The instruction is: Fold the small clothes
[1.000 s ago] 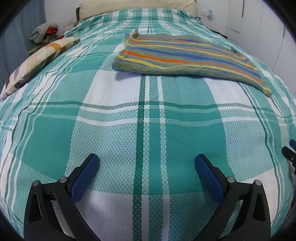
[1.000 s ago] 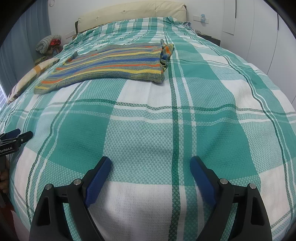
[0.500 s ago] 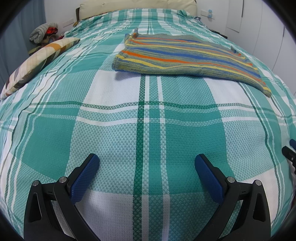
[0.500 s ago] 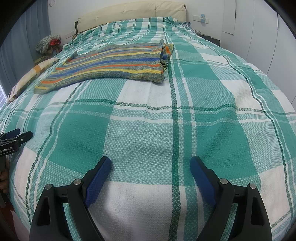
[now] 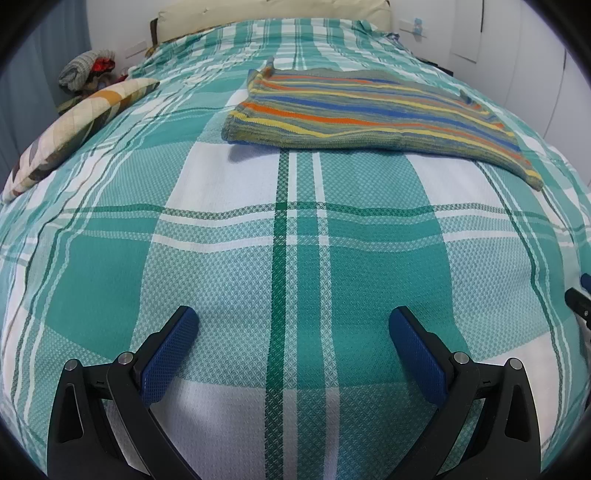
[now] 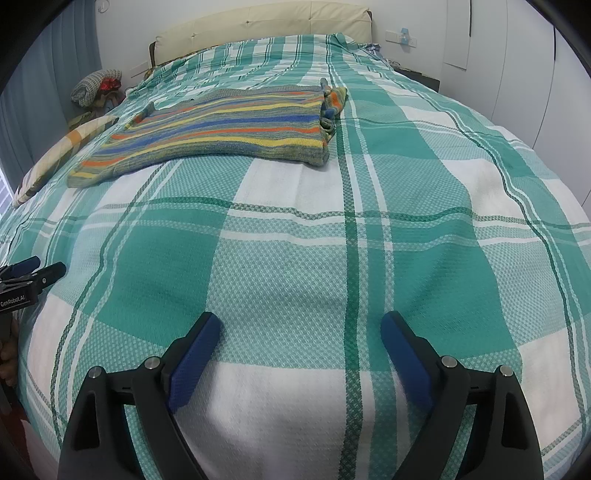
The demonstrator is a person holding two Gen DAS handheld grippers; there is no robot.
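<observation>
A striped knit garment (image 5: 369, 110) in grey, blue, yellow and orange lies flat on the bed, folded, far ahead of both grippers; it also shows in the right wrist view (image 6: 229, 125). My left gripper (image 5: 293, 321) is open and empty, low over the near part of the bed. My right gripper (image 6: 301, 325) is open and empty, also over the near part. Each gripper's tip shows at the edge of the other's view: the right one (image 5: 580, 299) and the left one (image 6: 33, 273).
The bed has a green and white checked cover (image 5: 295, 240). A patterned pillow (image 5: 81, 122) lies at the left edge. A bundle of clothes (image 5: 88, 70) sits beyond it. A cream headboard (image 6: 258, 29) and white wardrobe doors (image 6: 517, 74) stand behind and to the right.
</observation>
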